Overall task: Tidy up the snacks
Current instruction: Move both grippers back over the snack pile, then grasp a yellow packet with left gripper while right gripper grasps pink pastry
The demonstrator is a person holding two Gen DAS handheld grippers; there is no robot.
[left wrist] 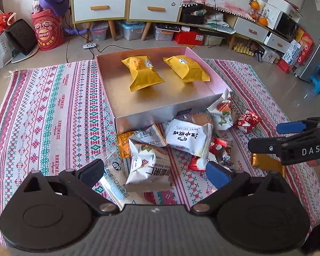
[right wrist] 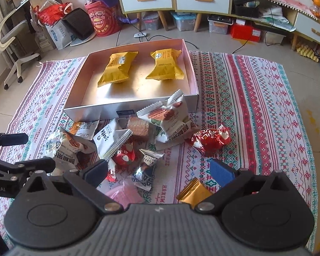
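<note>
**Both grippers spread wide over the snack pile**

The left gripper point(left wrist: 155, 170) hangs released above a white nut packet point(left wrist: 148, 168) at 6 o'clock of the woven mat point(left wrist: 53, 111). At 12 o'clock sits the shallow box point(left wrist: 121, 115), holding two yellow packets point(left wrist: 141, 72) side by side. Loose snacks point(right wrist: 138, 136) lie heaped just before its near wall. At 3 o'clock the right gripper point(right wrist: 160, 170) is released too, nothing between its fingers, a gold wrapper point(right wrist: 193, 192) just below it.
</note>
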